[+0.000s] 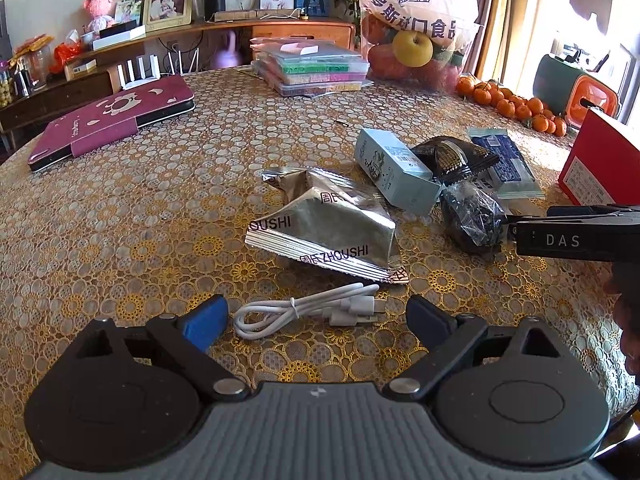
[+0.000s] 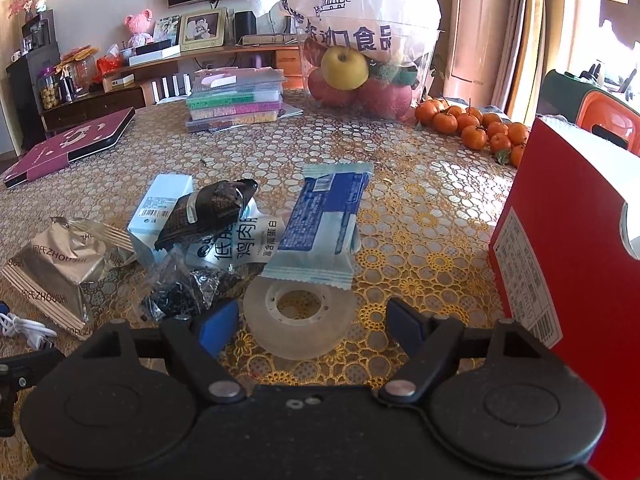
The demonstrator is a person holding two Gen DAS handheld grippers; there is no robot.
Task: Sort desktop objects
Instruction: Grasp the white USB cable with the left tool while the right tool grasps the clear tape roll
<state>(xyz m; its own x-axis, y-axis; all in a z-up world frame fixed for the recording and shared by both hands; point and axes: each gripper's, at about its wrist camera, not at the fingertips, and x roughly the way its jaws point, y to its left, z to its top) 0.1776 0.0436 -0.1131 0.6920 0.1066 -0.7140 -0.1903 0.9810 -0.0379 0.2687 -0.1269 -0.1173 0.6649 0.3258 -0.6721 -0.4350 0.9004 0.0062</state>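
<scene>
**Cable and tape roll framed by open grippers**

White cable (image 1: 308,310) lies coiled on the tablecloth (image 1: 140,220), between the fingers of left gripper (image 1: 316,318), jaws wide apart, no contact. Clear tape roll (image 2: 300,320) sits between right gripper (image 2: 310,326) fingers, also released. Blue snack pkt (image 2: 324,224) leans on the roll; silver pkt (image 1: 328,228) just behind cable.

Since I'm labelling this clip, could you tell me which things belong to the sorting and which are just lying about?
Job:
white cable
silver packet
tape roll
blue packet
pale box
left gripper
right gripper

Lying about:
fruit bowl
tangerines
maroon case
</scene>
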